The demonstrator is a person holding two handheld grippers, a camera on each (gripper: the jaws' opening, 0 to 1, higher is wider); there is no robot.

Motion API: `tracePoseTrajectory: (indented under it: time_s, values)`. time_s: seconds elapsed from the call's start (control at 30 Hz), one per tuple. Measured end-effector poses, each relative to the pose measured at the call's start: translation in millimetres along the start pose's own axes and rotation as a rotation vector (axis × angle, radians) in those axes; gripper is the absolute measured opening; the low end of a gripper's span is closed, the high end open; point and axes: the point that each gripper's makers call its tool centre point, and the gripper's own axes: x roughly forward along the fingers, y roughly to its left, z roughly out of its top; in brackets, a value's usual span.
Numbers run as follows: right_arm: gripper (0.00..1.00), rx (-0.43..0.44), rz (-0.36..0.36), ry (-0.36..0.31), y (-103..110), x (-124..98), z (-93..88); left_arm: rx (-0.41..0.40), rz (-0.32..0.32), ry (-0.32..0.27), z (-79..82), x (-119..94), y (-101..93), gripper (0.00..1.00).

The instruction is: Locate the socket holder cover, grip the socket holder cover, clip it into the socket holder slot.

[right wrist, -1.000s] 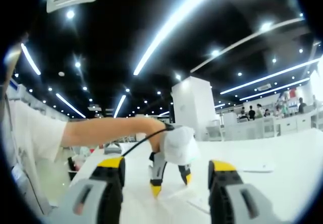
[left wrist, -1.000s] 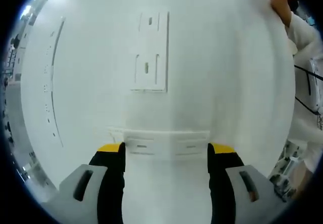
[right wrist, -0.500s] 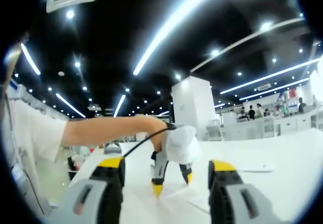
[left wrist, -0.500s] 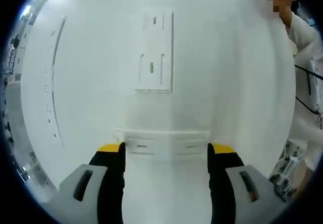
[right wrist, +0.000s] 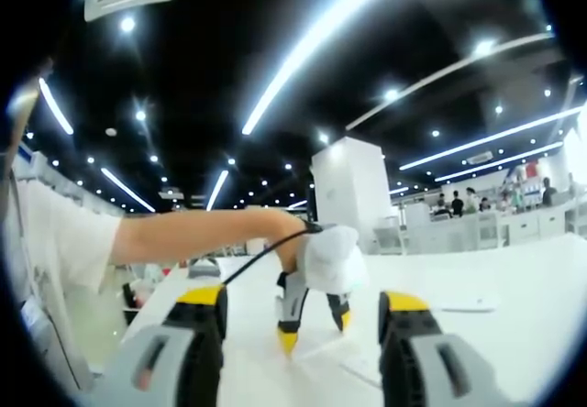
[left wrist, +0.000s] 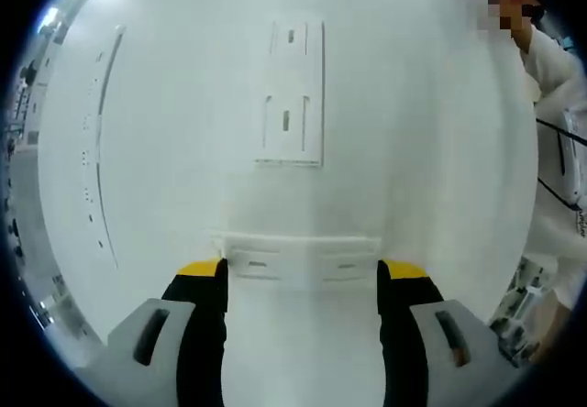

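Ahead of your left gripper [left wrist: 301, 274] the white bench [left wrist: 431, 150] carries few things: a long thin white strip [left wrist: 96, 141] lies near its far-left edge, and a person's white sleeve [left wrist: 555, 86] leans in at the right edge. Nothing stands between the jaws and the parts. Bare bench lies open on both sides of the socket holder [left wrist: 295, 95], a flat white plate with slots lying toward the middle. The cover [left wrist: 298, 253], a low white bar with two small slots, lies just beyond your yellow jaw tips, which stand apart and grip nothing; whether they touch it is hard to say. Your right gripper [right wrist: 301, 311] is held up, its jaws spread and empty, looking across the bench.
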Motion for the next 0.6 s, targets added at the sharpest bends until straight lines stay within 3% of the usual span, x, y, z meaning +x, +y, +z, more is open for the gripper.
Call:
tracePoseTrajectory:
  time_s: [0.6]
  values:
    - [0.67,-0.004,-0.004,0.0,-0.6,-1.0,0.5,-0.002,0.003,0.014,-0.4,0.8,-1.1,0.65]
